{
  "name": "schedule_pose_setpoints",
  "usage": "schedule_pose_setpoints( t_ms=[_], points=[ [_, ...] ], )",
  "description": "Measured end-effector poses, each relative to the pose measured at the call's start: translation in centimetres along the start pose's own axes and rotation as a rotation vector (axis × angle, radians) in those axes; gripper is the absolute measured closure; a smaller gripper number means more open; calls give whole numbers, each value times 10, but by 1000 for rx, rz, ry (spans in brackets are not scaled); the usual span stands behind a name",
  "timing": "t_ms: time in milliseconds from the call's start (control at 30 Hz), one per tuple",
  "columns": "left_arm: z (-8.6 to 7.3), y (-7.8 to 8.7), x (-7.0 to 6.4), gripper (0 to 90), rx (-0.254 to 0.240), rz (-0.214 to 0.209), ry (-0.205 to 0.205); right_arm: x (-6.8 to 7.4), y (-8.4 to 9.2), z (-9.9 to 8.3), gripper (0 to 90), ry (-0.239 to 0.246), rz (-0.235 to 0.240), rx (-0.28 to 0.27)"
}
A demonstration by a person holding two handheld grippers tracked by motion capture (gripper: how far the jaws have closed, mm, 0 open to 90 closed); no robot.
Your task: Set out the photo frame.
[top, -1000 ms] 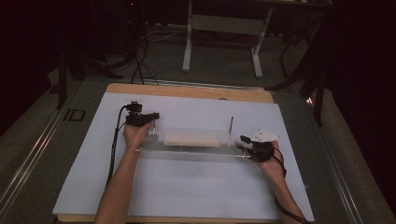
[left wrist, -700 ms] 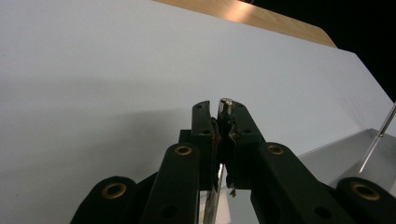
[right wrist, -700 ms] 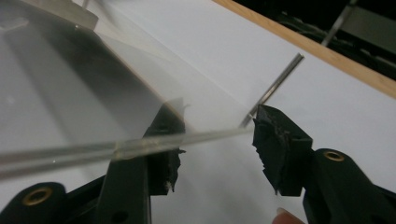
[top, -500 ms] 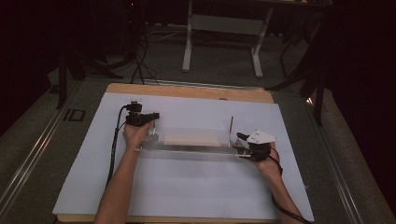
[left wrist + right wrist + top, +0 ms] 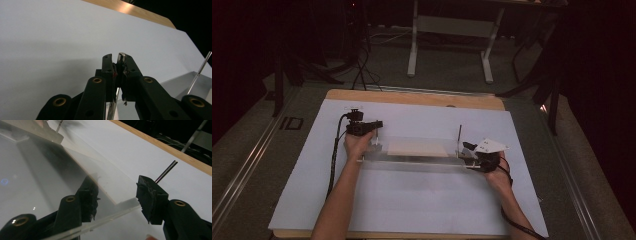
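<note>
A long clear plastic frame point(image 5: 412, 159) lies across the white sheet point(image 5: 412, 200), with a tan board point(image 5: 417, 147) inside it. A thin metal rod point(image 5: 459, 134) stands upright at its right end. My left gripper point(image 5: 374, 134) is at the frame's left end. In the left gripper view it point(image 5: 120, 65) is shut on a thin shiny upright rod point(image 5: 121, 55). My right gripper point(image 5: 469, 151) is at the frame's right end. In the right gripper view it point(image 5: 117, 197) is open and straddles the clear panel's edge point(image 5: 112, 216); one jaw shows through the plastic. The rod point(image 5: 166, 172) rises just beyond.
The white sheet covers a wooden table point(image 5: 412, 96) whose far edge point(image 5: 175, 151) shows. Beyond it, on the dark floor, stand a white metal stand point(image 5: 449, 30) and cables point(image 5: 362, 65). Bare sheet lies in front of the frame.
My right hand has shifted slightly left, closer in on the frame's right end. The left gripper has held still on its rod.
</note>
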State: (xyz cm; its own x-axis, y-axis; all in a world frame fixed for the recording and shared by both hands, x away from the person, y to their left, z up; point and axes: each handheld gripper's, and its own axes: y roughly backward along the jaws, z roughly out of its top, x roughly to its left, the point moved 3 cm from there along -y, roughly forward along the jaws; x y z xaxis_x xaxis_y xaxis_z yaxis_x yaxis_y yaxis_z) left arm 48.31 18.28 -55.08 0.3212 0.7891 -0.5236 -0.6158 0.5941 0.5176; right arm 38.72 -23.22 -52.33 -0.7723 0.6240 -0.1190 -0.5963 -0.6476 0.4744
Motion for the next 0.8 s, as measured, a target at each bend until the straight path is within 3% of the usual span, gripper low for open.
schedule_pose_setpoints(
  t_ms=[267,633,800],
  points=[
    [-2,0,2,757,-20,4,-4,-1,0,0,497,-11,6,1],
    [-7,14,4,669,-14,28,-77,-1,0,0,496,-10,7,3],
    [-12,33,3,653,-36,22,-136,-1,0,1,496,-15,7,4]
  ],
)
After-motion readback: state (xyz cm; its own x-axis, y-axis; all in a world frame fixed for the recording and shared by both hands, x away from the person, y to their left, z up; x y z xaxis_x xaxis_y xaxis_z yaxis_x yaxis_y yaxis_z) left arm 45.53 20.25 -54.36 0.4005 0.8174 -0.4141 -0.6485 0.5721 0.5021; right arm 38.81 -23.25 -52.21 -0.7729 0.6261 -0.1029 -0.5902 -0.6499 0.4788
